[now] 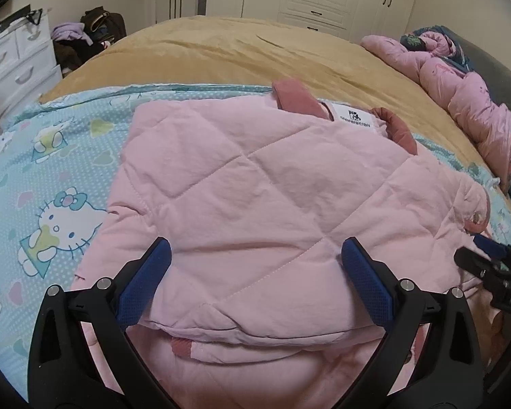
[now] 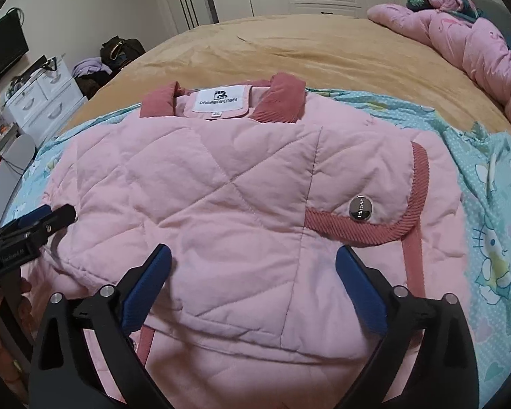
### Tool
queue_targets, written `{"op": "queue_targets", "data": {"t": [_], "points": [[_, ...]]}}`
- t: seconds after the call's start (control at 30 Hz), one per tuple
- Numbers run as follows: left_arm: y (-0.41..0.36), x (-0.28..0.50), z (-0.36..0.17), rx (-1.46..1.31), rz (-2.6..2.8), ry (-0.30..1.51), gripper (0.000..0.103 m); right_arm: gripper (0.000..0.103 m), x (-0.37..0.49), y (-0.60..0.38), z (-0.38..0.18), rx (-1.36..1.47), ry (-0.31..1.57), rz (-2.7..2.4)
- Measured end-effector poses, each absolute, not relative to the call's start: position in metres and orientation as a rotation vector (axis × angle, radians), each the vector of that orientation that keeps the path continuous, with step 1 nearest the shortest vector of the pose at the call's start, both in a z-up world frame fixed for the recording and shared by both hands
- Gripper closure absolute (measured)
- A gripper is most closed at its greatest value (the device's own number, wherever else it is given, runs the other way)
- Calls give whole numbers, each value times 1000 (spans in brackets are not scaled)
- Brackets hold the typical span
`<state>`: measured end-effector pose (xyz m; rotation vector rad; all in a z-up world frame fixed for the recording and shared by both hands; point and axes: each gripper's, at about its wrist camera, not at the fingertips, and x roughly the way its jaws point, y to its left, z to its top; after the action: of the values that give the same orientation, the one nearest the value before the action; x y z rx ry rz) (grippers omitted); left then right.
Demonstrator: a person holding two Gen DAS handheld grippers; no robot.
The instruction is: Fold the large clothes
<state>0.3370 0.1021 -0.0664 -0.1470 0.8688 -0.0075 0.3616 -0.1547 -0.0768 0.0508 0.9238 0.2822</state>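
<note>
Both grippers look alike: the left gripper (image 1: 255, 252) and right gripper (image 2: 253, 259) have glossy black plastic arms with triangular cut-outs, round silver screws at the joints, and blue textured pads (image 1: 143, 286) lining the fingers.

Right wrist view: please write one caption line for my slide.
Open right tongs above a folded pink quilted jacket with dusty-rose corduroy collar, lying on a light-blue cartoon-cat sheet.
</note>
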Motion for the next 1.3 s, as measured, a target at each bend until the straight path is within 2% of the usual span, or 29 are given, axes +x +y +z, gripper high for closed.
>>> {"op": "queue_targets", "data": {"t": [0.6,1.3], "points": [[112,313,-19,-208,11,795,9,5,334,-179,-36,164,850,311],[78,259,21,-142,-39,707,9,5,288,-207,28,173,724,336]]}}
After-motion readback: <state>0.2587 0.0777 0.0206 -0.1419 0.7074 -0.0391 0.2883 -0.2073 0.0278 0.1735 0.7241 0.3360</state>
